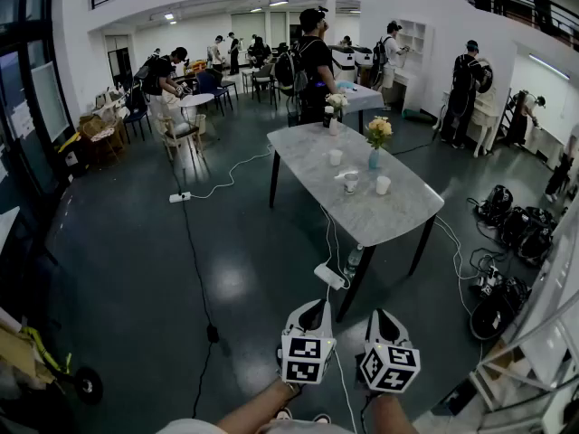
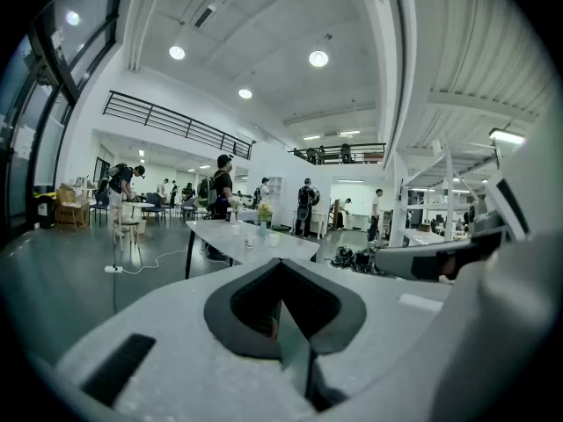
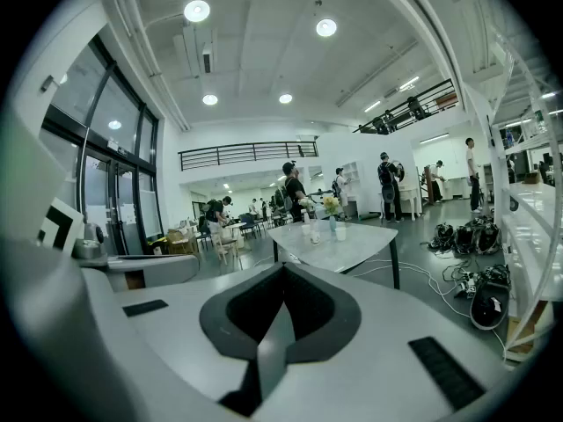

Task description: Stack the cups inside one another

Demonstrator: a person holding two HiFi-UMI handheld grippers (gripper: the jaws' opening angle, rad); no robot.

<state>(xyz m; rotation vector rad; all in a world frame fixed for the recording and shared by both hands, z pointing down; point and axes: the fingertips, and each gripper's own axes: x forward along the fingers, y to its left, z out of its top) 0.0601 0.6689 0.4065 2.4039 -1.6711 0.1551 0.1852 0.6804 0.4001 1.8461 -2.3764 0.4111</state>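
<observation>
Both pairs of jaws are closed flat together, each meeting in a single seam with nothing between them. In the head view the left gripper [image 1: 310, 313] and right gripper [image 1: 384, 319] sit side by side low in the frame, just ahead of the person's forearms. They hang over the dark floor [image 1: 136, 269], well apart from the desk [image 1: 398, 220].

The cups stand on that pale desk, none inside another. A far cup [image 1: 336, 156] stands alone. A middle cup [image 1: 351, 182] and a right cup [image 1: 383, 184] stand near each other, closer to the desk's near end; whether the middle one is tilted or carries something is too small to tell. A vase [image 1: 374, 158] of yellow flowers stands between the far cup and the right cup.

A power strip [image 1: 330, 276] with white cables lies on the floor by the desk's near leg. People [image 1: 312, 61] stand and work at other tables beyond.
</observation>
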